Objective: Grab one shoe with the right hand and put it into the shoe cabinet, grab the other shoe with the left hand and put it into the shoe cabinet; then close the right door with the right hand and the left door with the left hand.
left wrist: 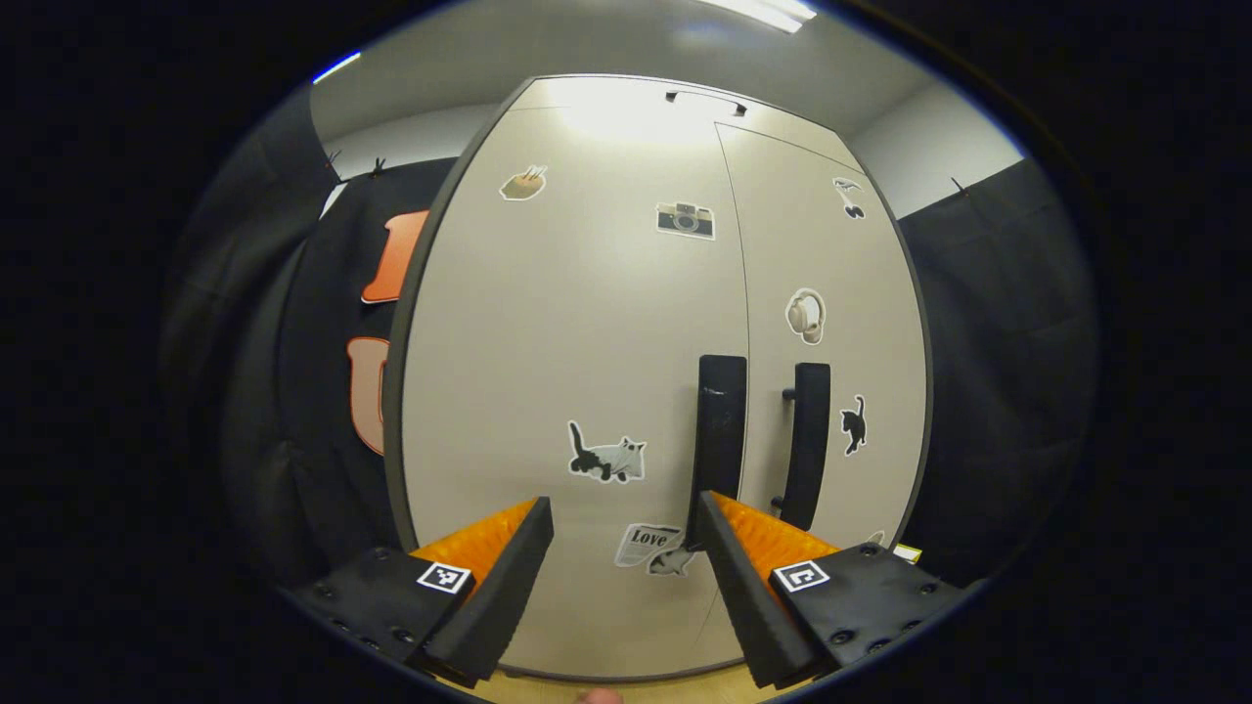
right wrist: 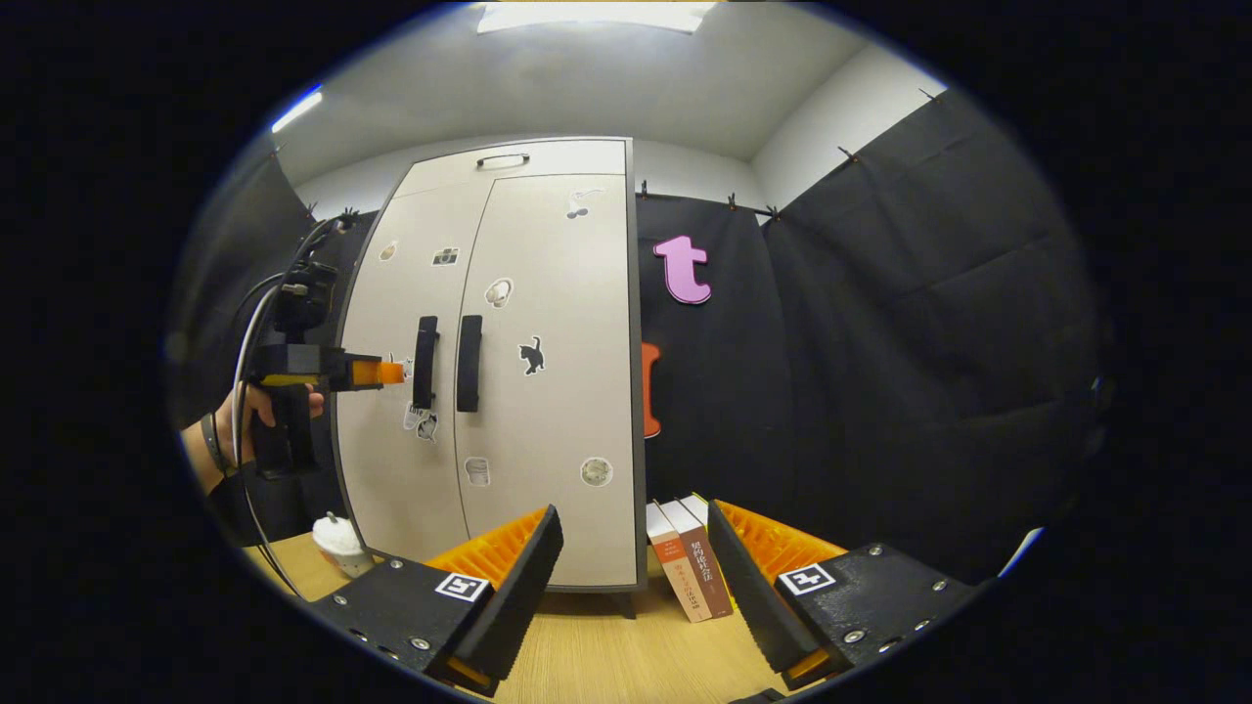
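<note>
The shoe cabinet stands close in front in the left gripper view, pale, with stickers on it. Both doors are shut and the two dark handles stand side by side at the seam. My left gripper is open, its one fingertip right by the left door's handle, nothing between the fingers. In the right gripper view the cabinet stands farther off, and a hand holds the left gripper against the left door beside its handle. My right gripper is open and empty, back from the cabinet.
The cabinet stands on a wooden tabletop. Several books lean at its right foot, near my right gripper's fingers. A white lidded cup stands at its left front corner. Black cloth walls close in both sides.
</note>
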